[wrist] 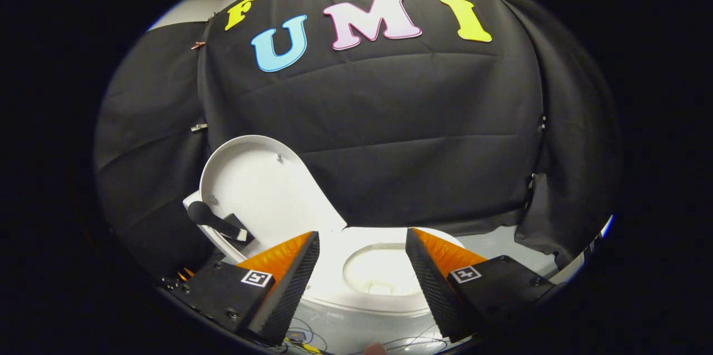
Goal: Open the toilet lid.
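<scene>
The white toilet lid (262, 188) stands raised, tilted up and leaning toward the black cloth wall, beyond my left finger. The toilet bowl and seat (379, 271) lie uncovered between and just ahead of my fingers. My gripper (362, 238) is open, its orange-and-black fingers (289, 271) spread wide on either side of the bowl, holding nothing. A black handle-like piece (214, 220) sticks out at the lid's lower left side.
Black cloth wall (390, 121) hangs close behind the toilet. A pale floor (501, 246) shows to the right of the bowl. Thin wires (312, 335) lie on the surface below the bowl's front rim.
</scene>
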`<state>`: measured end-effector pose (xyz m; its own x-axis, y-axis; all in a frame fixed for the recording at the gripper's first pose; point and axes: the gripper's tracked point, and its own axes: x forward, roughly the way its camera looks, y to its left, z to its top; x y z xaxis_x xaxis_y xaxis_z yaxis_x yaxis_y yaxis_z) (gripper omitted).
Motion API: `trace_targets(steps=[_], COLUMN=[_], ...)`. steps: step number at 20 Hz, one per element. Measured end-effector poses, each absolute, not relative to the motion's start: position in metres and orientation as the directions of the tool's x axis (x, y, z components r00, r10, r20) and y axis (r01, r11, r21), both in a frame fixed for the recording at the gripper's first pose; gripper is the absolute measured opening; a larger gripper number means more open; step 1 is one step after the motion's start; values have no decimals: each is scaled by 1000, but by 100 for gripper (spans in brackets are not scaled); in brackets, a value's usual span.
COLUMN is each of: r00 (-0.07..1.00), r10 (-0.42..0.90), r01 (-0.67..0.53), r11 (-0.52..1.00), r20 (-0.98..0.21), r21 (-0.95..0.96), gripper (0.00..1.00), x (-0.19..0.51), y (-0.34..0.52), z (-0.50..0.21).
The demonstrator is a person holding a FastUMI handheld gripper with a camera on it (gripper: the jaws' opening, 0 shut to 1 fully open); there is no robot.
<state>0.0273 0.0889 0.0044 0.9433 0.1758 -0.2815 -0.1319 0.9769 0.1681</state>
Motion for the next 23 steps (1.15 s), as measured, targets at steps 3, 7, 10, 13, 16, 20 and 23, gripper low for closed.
trace_targets(steps=[3,7,10,13,16,20,23], r00=[968,983,989,992,994,993,993], r10=[135,111,71,37,21,15,19], r01=[-111,-93,-58,-28,-7,-2,-4], r11=[986,988,993,997,992,994,992], r20=[-212,-149,-130,-124,-111,-114,-118], r21=[121,120,103,76,123,113,124], gripper=[100,100,99,99,100,99,99], x=[27,27,29,31,31,31,30], y=[68,55,37,18,13,13,16], z=[-4,-6,-12,-11,-3,-4,-4])
